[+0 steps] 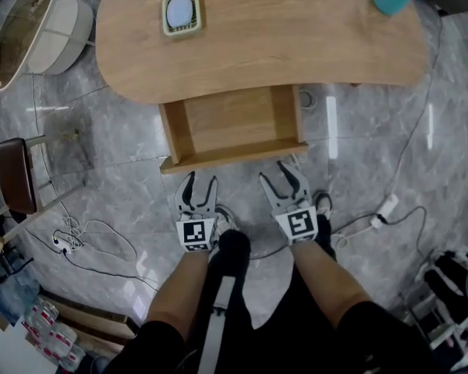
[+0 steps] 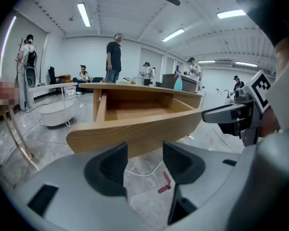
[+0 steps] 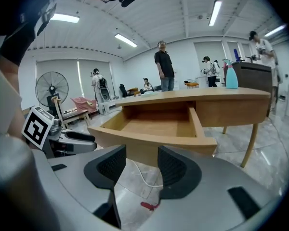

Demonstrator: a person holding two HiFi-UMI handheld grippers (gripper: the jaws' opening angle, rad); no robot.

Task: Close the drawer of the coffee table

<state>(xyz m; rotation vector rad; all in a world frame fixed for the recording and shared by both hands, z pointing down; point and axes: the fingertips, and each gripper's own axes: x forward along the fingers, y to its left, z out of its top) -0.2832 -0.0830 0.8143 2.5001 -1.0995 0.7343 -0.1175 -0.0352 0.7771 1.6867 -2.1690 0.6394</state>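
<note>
The drawer [image 1: 232,123] stands pulled out from under the wooden bench [image 1: 296,37], with its front panel towards the person. The left tongs [image 1: 200,182] and right tongs [image 1: 278,174] hover just beside that panel, both with jaws apart and holding nothing. Open marble floor [image 1: 101,185] lies around them, and white cables [image 1: 101,236] trail to the left. From above, the bench top hides its legs.

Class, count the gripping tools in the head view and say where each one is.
2. The left tool is before the front of the open drawer, near its left end; the right tool near its right end. Both open, empty. No others show.
</note>
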